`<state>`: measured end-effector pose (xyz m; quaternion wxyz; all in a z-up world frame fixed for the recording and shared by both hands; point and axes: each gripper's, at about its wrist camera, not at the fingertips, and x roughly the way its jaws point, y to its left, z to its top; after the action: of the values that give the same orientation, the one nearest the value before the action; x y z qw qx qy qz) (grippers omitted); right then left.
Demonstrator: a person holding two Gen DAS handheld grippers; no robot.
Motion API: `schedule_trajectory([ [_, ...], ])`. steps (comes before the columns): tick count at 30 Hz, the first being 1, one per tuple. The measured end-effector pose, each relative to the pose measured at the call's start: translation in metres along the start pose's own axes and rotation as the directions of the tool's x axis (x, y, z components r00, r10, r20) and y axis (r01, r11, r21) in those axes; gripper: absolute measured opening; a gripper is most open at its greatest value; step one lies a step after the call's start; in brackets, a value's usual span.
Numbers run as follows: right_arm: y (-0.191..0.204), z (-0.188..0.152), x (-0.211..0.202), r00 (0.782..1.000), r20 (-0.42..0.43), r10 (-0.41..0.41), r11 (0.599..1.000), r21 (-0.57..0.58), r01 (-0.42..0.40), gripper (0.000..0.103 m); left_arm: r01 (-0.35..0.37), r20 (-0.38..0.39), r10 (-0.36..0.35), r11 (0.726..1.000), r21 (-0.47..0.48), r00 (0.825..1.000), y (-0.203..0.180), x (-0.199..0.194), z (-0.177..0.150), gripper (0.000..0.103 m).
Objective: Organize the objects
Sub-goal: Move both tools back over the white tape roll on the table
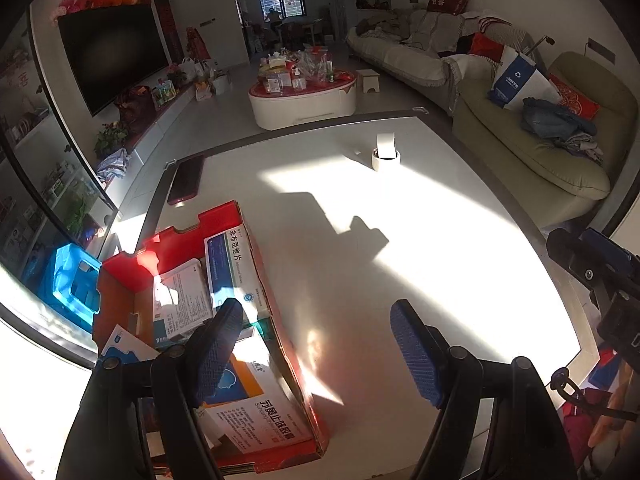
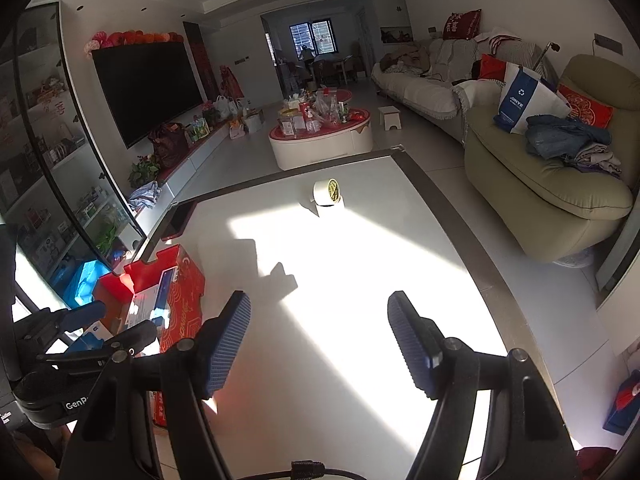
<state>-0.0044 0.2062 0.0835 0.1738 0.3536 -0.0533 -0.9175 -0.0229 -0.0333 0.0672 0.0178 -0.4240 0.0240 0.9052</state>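
An open red cardboard box [image 1: 298, 364] stands on the white table [image 1: 400, 264] at its left side and holds several medicine cartons [image 1: 230, 268]. My left gripper [image 1: 316, 344] hangs open just above the box's right wall, one blue pad over the cartons, the other over bare table. Nothing is between its fingers. In the right wrist view the same red box [image 2: 182, 296] lies to the left, and my right gripper [image 2: 320, 340] stands open over the sunlit table, empty. Two white tape rolls [image 2: 329, 196] rest at the far side of the table.
A dark red phone [image 1: 186, 180] lies near the table's far left corner. A blue plastic stool [image 1: 72, 284] stands left of the table. An olive armchair [image 2: 552, 192] with clothes and a bag is on the right. A cluttered coffee table [image 2: 320, 132] stands beyond.
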Motion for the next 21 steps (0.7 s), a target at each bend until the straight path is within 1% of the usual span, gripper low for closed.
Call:
schedule_trajectory([
  [3,-0.020,0.004,0.003,1.000,0.004,-0.029,0.999,0.018,0.029,0.072,0.017,-0.010,-0.017,1.000,0.011,1.000,-0.023,0.014,0.019,0.080],
  [7,-0.044,0.010,0.008,0.999,0.007,-0.052,0.998,0.048,0.052,0.074,0.032,-0.044,-0.032,0.999,0.003,0.999,-0.051,0.045,0.053,0.080],
  [8,-0.048,0.011,0.010,0.999,0.006,-0.054,0.997,0.057,0.054,0.074,0.030,-0.058,-0.030,0.999,0.010,0.998,-0.059,0.056,0.061,0.080],
  [10,-0.056,0.015,0.018,0.998,-0.005,-0.056,0.996,0.062,0.056,0.075,0.000,-0.071,0.003,1.000,0.031,0.997,-0.075,0.074,0.075,0.081],
  [11,-0.058,0.016,0.022,0.998,-0.011,-0.054,0.997,0.057,0.054,0.075,-0.003,-0.079,0.007,0.999,0.042,0.997,-0.083,0.082,0.081,0.081],
  [14,-0.067,0.023,0.038,0.998,-0.026,-0.060,0.997,0.040,0.061,0.076,0.020,-0.110,-0.013,0.998,0.060,0.994,-0.100,0.106,0.098,0.081],
  [18,-0.080,0.034,0.068,0.995,-0.069,-0.068,0.997,0.030,0.070,0.077,0.068,-0.164,-0.062,0.997,0.029,0.985,-0.105,0.138,0.118,0.081],
  [21,-0.089,0.041,0.086,0.993,-0.085,-0.078,0.997,0.023,0.080,0.077,0.045,-0.178,-0.041,0.999,0.018,0.983,-0.104,0.161,0.136,0.081],
])
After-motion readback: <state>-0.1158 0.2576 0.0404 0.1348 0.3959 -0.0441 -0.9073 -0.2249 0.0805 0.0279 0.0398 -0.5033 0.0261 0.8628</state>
